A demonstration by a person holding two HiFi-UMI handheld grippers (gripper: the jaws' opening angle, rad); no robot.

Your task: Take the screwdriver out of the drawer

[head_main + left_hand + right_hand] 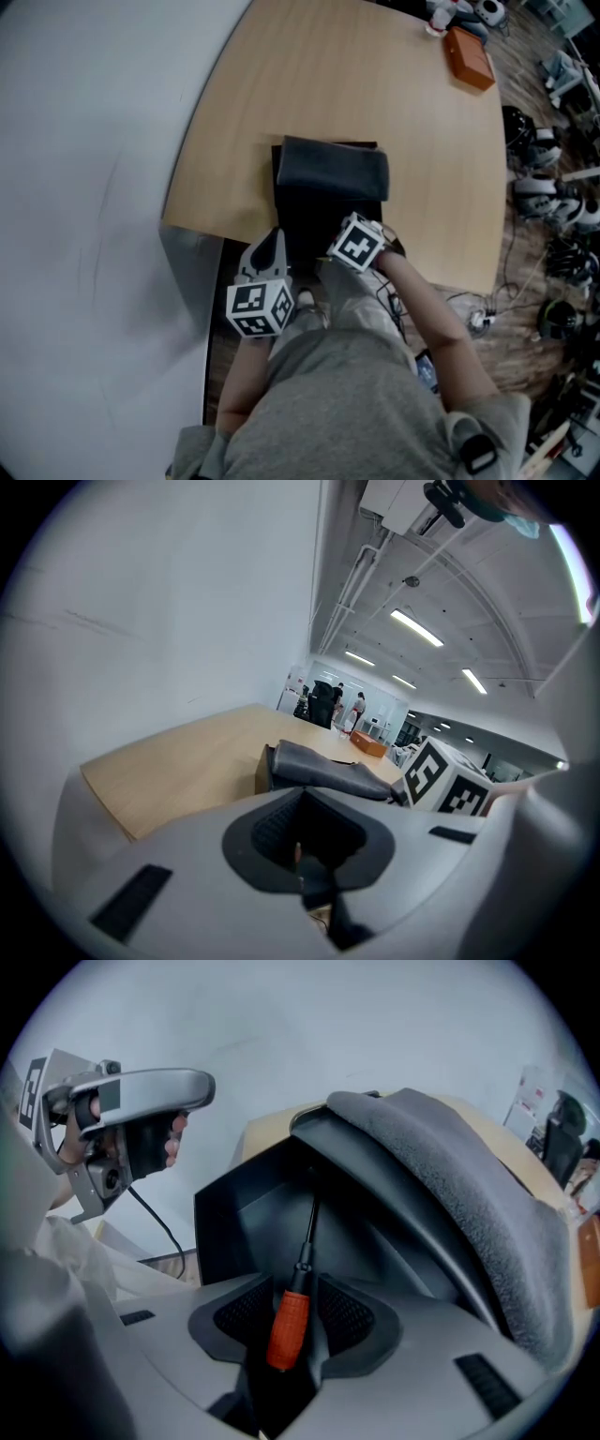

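Note:
The screwdriver (288,1327) has an orange handle and a thin dark shaft, and lies in the open black drawer (244,1213). My right gripper (295,1307) points steeply down into the drawer. Its jaws stand open on either side of the orange handle, with a gap on each side. In the head view its marker cube (356,246) hides the jaws over the drawer (314,225). My left gripper (274,240) hangs just left of the drawer, off the table's near edge. In the left gripper view the left gripper (305,841) looks open with nothing held.
A folded grey cloth (333,169) lies on top of the black drawer unit on the wooden table (375,84). An orange box (469,56) sits at the far right corner. A white wall (84,187) runs along the left. Cables and gear (553,197) litter the floor at right.

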